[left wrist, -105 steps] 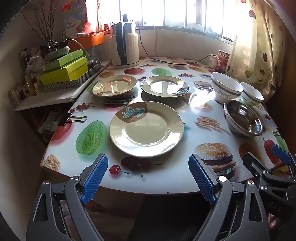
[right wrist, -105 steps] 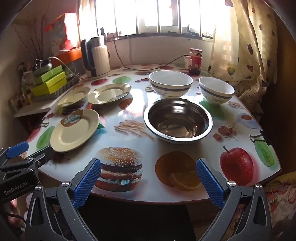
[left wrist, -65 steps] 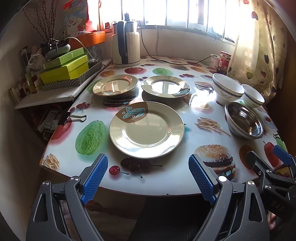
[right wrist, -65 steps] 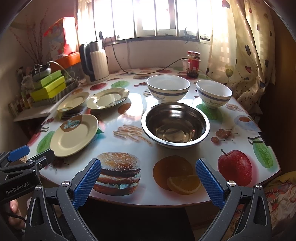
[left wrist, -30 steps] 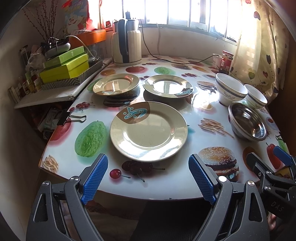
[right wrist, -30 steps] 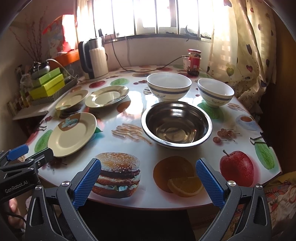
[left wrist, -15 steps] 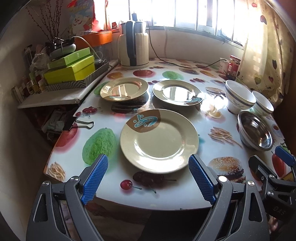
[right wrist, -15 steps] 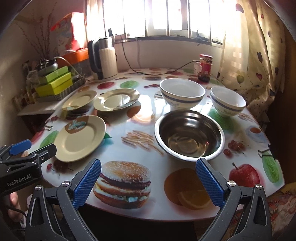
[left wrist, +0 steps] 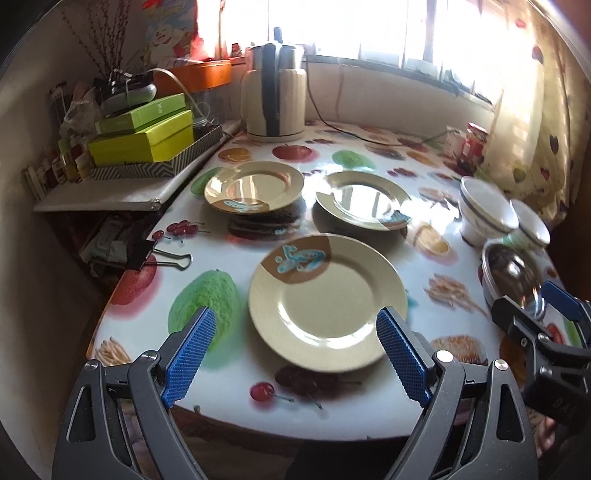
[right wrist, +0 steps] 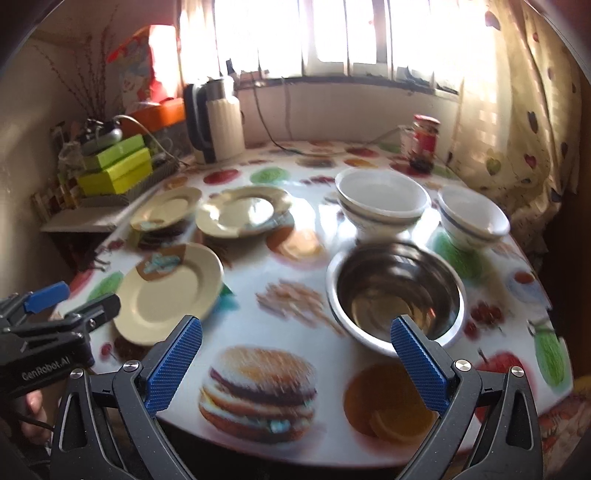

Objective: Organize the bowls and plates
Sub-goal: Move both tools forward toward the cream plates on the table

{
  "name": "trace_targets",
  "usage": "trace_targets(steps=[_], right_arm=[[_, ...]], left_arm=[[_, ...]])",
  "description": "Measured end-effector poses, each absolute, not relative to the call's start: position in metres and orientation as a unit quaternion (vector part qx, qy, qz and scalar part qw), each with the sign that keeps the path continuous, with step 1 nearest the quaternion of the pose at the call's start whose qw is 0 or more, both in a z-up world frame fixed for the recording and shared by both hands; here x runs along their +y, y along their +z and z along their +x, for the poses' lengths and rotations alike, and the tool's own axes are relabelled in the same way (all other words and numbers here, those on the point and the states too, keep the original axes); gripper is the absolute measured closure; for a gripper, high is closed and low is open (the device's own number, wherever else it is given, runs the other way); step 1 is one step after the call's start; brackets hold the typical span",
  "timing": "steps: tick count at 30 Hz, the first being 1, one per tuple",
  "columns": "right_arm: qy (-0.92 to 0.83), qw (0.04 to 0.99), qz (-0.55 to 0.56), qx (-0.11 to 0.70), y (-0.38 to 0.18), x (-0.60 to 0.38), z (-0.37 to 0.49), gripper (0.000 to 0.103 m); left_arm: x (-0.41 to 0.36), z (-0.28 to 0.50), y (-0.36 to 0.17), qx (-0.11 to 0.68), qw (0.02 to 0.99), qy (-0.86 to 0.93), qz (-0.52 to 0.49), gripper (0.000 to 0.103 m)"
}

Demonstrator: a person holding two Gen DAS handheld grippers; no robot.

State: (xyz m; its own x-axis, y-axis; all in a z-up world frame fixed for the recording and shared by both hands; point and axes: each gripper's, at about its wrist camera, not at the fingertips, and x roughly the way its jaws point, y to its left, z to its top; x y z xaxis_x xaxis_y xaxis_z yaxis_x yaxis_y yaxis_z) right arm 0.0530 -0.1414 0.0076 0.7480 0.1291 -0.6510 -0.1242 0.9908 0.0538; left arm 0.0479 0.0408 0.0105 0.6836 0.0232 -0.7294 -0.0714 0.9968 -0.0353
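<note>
"GenRobot.AI" on left gripper [right wrist: 48,317] body

table [left wrist: 236,373]: glossy printed cover | steel bowl [right wrist: 397,295]: shiny metal | near plate [left wrist: 327,302]: smooth cream glaze

backlit window [right wrist: 332,33] glare | motion blur | fisheye edges dark

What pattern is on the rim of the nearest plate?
The nearest plate is cream with a brown corner patch bearing a turquoise motif; the left wrist view shows it best.
</note>
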Motion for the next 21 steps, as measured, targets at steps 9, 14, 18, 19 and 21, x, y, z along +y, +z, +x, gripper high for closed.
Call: trace_targets(steps=[9, 14, 18, 19, 21], right_arm=[[0.128, 0.929, 0.009, 0.348, 0.023, -0.111, 0.106, 0.0], [0.151, 0.927, 0.004, 0.343, 0.034, -0.091, 0.139, 0.0], [0.177, 0.924, -0.003, 0.34, 0.041, -0.075, 0.168, 0.008], [0.183, 0.922, -0.006, 0.342, 0.042, -0.07, 0.176, 0.008], [0.188, 0.92, -0.013, 0.344, 0.042, -0.063, 0.191, 0.009]], left_arm=[[0.085, 0.079, 0.021, 0.397, 0.915, 0.066, -0.038, 0.014], [0.112, 0.1, 0.024, 0.396, 0.914, 0.067, -0.057, 0.015], [0.132, 0.119, 0.024, 0.399, 0.911, 0.071, -0.08, 0.023], [0.137, 0.122, 0.024, 0.398, 0.911, 0.069, -0.085, 0.023], [0.146, 0.131, 0.023, 0.4, 0.909, 0.071, -0.092, 0.028]])
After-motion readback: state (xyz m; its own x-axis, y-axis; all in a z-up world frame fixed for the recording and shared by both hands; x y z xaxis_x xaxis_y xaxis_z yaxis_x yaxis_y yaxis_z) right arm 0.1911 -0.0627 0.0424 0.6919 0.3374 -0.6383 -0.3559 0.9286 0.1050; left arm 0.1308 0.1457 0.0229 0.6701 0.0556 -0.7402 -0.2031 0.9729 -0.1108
